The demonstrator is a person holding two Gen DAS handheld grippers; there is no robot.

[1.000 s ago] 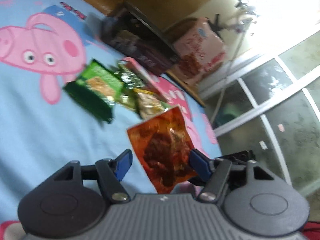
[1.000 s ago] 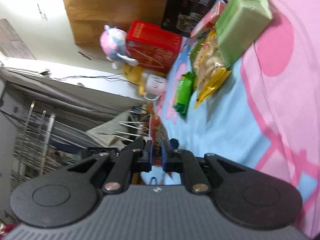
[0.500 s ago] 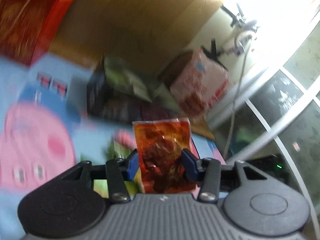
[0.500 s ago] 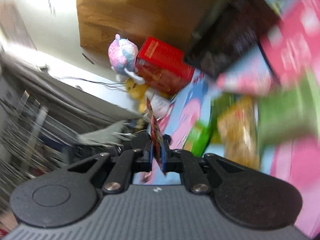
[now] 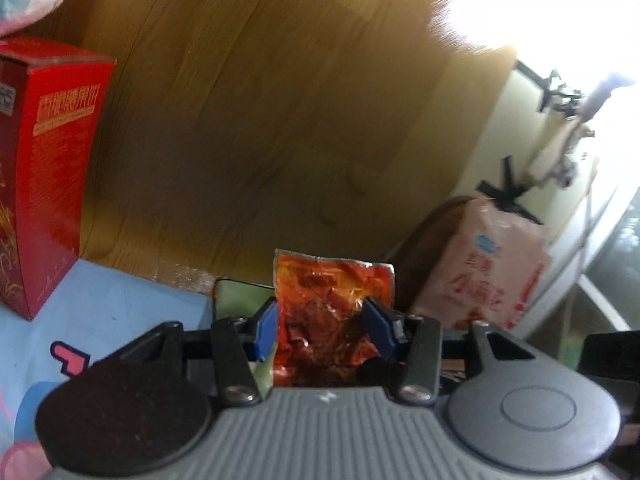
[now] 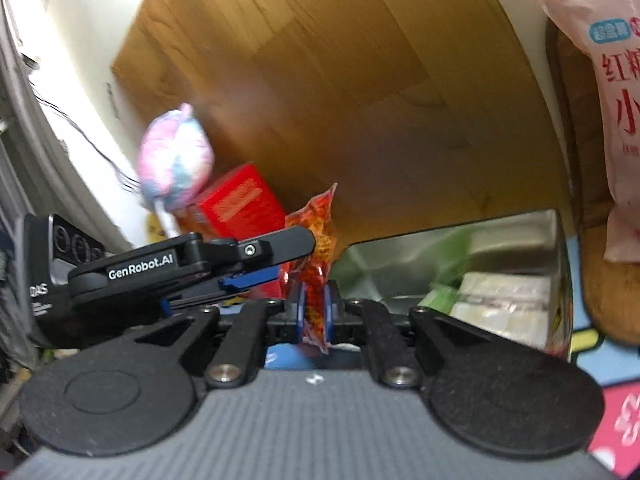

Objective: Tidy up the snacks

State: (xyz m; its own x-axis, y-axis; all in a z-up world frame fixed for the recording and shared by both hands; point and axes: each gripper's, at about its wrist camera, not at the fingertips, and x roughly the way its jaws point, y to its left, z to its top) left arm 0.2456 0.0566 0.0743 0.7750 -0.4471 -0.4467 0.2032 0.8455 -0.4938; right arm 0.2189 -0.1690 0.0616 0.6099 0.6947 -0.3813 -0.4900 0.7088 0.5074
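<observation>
Headboard of tan wood grain [image 6: 344,92] fills the back of both views and closes off the far side, so open room lies only above and toward the camera. Just before it sits the dark rectangular tin with shiny inner walls [image 6: 558,240], open at the top and already holding pale and green packs; its thin rim is the edge to clear. A tall red printed carton [image 5: 44,168] stands to the left on the blue cartoon-print bedsheet [image 5: 116,300], and a pink plastic bag with red lettering [image 5: 496,264] leans at the right.

The small red-orange translucent foil snack pouch [image 5: 332,316] hangs in the air between both tools, just short of the tin. It looks light, crinkly and limp, with slick film likely to slide or fold; the flat sealed edges seem the surest hold. The right gripper [image 6: 314,316] is clamped on its lower edge, pads pressed together on the film. The left gripper [image 5: 326,326] brackets its sides, its jaws having just narrowed toward it; whether the blue pads [image 5: 267,330] press or merely graze I cannot tell.
</observation>
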